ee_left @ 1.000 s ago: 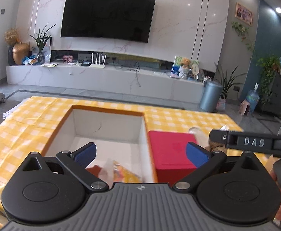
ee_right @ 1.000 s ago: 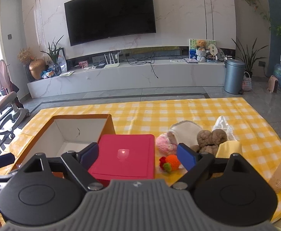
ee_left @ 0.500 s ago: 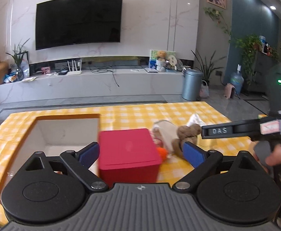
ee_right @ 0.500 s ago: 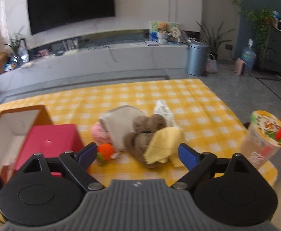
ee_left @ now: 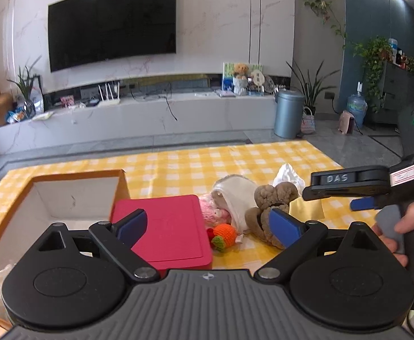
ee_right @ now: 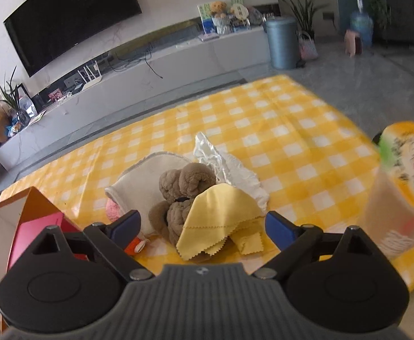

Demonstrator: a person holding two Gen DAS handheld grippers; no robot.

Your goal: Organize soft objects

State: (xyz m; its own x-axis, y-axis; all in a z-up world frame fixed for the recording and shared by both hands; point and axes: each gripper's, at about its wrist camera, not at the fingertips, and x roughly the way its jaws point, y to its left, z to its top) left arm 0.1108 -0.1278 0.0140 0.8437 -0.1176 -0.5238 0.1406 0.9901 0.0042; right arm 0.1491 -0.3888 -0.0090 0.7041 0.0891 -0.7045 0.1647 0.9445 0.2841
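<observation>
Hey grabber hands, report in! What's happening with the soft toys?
Left gripper open, empty. Right gripper open, empty, facing yellow cloth on brown plush. Soft pile on table, not boxed. Drink cup close on the right.

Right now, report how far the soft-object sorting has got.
Done: nothing visibly sorted. In hand: nothing; left tool and right tool are open, the right over the yellow cloth. Left: brown plush, white cloth, pink toy, orange knitted toy.
</observation>
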